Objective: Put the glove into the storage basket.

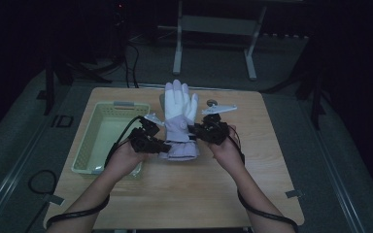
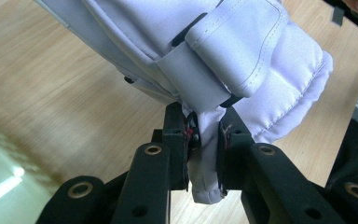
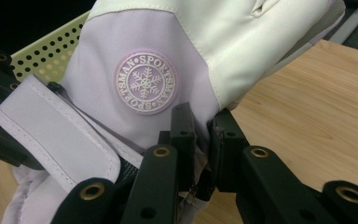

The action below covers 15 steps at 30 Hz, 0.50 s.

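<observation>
We are clamping our left gripper (image 2: 200, 149) on one cuff edge of the padded white-and-lilac ski glove (image 1: 178, 121), just right of the pale green perforated plastic basket (image 1: 94, 141), and our right gripper (image 3: 200, 140) on the opposite edge, probably so the glove hangs stretched between them above the wooden table (image 1: 184, 194).

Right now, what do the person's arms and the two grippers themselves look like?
Both forearms are bare, no sleeves in view. The left gripper and right gripper are black, each with two flat black jaws whose linkage arms carry brass-coloured ringed holes. Each gripper bears a pale grey three-cornered plate on top. A thick black cable trails from each one, looping back along the forearm. No markings are legible on them.
</observation>
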Available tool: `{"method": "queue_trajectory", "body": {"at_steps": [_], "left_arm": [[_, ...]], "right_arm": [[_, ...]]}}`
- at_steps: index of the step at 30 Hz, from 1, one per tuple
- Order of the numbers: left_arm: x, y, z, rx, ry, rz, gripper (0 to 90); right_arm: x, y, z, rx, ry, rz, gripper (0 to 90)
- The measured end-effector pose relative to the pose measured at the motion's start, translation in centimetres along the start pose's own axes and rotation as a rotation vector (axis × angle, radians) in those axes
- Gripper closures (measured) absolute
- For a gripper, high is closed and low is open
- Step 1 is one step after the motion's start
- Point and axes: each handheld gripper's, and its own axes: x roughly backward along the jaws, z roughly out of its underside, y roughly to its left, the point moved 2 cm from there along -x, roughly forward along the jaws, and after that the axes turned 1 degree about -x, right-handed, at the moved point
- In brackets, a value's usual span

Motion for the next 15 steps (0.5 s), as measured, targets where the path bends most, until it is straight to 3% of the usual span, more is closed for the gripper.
{"method": "queue_trajectory", "body": {"at_steps": [15], "left_arm": [[3.4, 2.4, 2.7, 0.026, 0.027, -0.035, 77.5]], "right_arm": [[-2.9, 3.5, -1.7, 0.009, -0.005, -0.049, 81.4]]}}
